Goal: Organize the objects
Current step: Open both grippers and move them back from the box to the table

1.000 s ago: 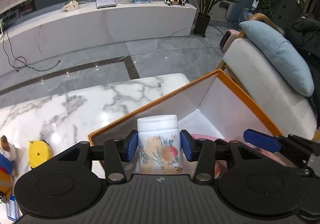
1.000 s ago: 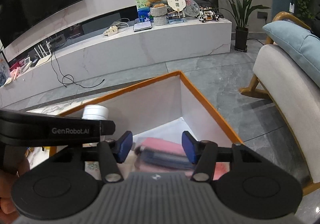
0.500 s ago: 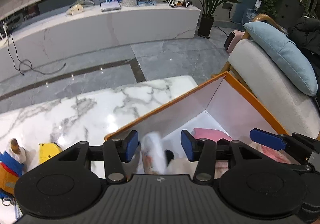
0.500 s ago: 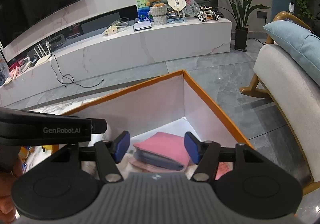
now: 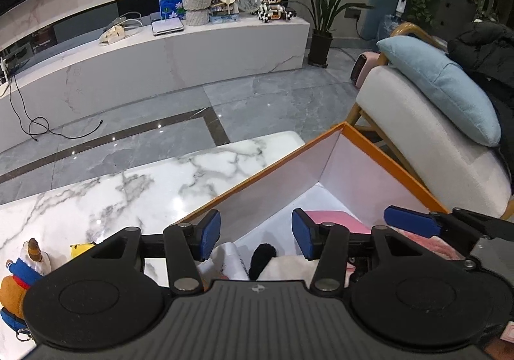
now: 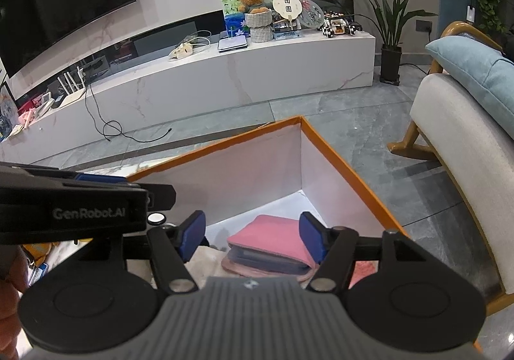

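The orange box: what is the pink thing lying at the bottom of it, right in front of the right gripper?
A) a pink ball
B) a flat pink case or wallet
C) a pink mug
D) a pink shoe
B: in the right wrist view a flat pink case lies on the white floor of the orange box.

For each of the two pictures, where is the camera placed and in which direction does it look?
Left wrist view: sits on the left gripper, looking down over the marble table into the orange box; its open fingers show, plus the right gripper's tip.
Right wrist view: sits on the right gripper, looking down into the same box at the pink wallet; its open fingers, the left gripper's body and a hand show.
Shared: the box, wallet, TV bench, armchair.
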The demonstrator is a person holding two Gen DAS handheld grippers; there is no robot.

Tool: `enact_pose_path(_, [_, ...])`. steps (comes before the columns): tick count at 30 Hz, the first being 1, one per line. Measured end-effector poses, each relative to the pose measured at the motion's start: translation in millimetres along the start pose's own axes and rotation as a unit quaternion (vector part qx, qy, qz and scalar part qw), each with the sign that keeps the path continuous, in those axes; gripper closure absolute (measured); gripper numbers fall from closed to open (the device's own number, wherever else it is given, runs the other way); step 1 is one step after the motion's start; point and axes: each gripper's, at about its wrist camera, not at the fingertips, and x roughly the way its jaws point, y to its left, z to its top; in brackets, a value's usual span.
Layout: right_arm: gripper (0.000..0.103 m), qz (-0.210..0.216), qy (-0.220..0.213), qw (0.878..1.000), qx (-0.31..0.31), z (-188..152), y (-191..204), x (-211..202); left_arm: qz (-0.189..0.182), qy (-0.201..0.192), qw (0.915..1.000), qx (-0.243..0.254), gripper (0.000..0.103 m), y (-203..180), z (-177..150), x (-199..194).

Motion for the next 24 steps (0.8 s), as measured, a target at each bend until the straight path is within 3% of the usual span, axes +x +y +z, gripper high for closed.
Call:
enact_pose_path(11, [0.036,0.007,-0.004,1.000,-0.010,3.3,15.8,-5.8,0.016,-0.019,0.9997,-0.005,0.041,21.6,-0.6,-27.2])
enact_pose_path(24, [0.032,0.031,-0.020,0.999,-0.026,3.4,63.6,-12.9,0.025,-0.023,0.9994,-0.006,0.041,44.8,-5.2,-38.2])
